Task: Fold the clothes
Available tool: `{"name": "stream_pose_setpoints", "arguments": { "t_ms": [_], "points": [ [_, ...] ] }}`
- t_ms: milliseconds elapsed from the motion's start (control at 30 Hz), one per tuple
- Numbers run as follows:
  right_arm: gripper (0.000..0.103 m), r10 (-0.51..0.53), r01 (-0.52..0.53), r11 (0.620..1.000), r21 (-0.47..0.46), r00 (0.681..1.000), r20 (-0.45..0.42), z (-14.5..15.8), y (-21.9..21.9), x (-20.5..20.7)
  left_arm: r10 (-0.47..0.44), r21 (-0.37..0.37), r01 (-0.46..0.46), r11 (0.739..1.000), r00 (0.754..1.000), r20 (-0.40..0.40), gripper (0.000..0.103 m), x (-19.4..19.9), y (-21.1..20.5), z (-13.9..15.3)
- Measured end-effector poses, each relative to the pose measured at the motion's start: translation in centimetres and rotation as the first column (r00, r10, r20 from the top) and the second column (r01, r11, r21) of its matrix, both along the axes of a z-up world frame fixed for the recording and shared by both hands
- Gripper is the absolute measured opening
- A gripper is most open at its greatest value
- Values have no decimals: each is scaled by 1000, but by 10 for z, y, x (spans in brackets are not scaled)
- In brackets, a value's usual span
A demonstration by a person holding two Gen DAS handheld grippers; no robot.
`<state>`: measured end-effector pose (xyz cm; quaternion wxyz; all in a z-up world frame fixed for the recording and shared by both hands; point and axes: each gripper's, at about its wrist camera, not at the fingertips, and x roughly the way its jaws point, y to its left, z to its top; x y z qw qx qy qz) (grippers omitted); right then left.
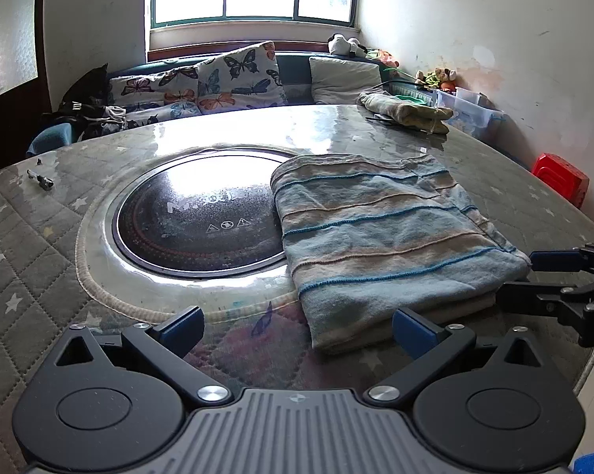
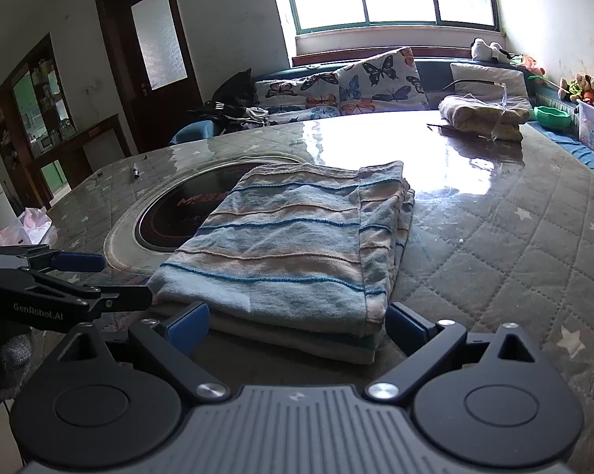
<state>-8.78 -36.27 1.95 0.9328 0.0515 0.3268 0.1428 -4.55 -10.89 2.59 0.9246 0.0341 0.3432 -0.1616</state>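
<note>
Right wrist view: striped garment (image 2: 293,245) lies folded into a compact stack on the table (image 2: 534,260), its far-left corner overlapping the round cooktop (image 2: 166,217). Right gripper (image 2: 297,324) is spread wide and empty, jaws flanking the stack's near edge, not touching cloth as far as I can tell. Left gripper (image 2: 111,278) sits just left of the near-left corner, also parted, holding nothing.

Left wrist view agrees: left gripper (image 1: 298,326) is released, with the garment (image 1: 379,237) ahead and to its right.

My read: the fold looks mostly done; what remains is either one more fold or squaring up and moving the stack.

To do it well:
- The stack has several layers showing at the near edge. Pinch all of them, or the top layer peels off.
- Take both near corners together, level, so the right-side folded flap does not slide.
- Lift low; the glossy table cover looks slippery, so dragging may skew the stack.
- A second folded bundle (image 2: 482,116) sits far right, a likely drop spot.
</note>
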Motion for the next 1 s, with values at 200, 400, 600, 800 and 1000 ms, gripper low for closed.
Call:
{"name": "stream_pose_setpoints", "arguments": {
  "t_ms": [200, 400, 600, 800, 1000],
  "points": [
    [98, -4, 4, 1000, 2, 1000, 2, 0, -1, 1, 1, 1, -1, 1000, 1000, -6, 103, 5, -2, 0],
    [99, -2, 2, 1000, 1, 1000, 12, 1, 0, 4, 3, -1, -3, 1000, 1000, -18, 103, 8, -3, -1],
    [102, 0, 0, 1000, 0, 1000, 10, 0, 2, 6, 7, 6, -7, 1000, 1000, -22, 103, 9, -5, -1],
    [102, 11, -11, 1000, -7, 1000, 15, 1, 5, 7, 3, 11, -2, 1000, 1000, -22, 103, 10, -7, 0],
    [103, 22, -21, 999, -26, 999, 34, 5, 10, 8, 13, 3, -13, 1000, 1000, -26, 103, 13, -4, 0]
  ]
}}
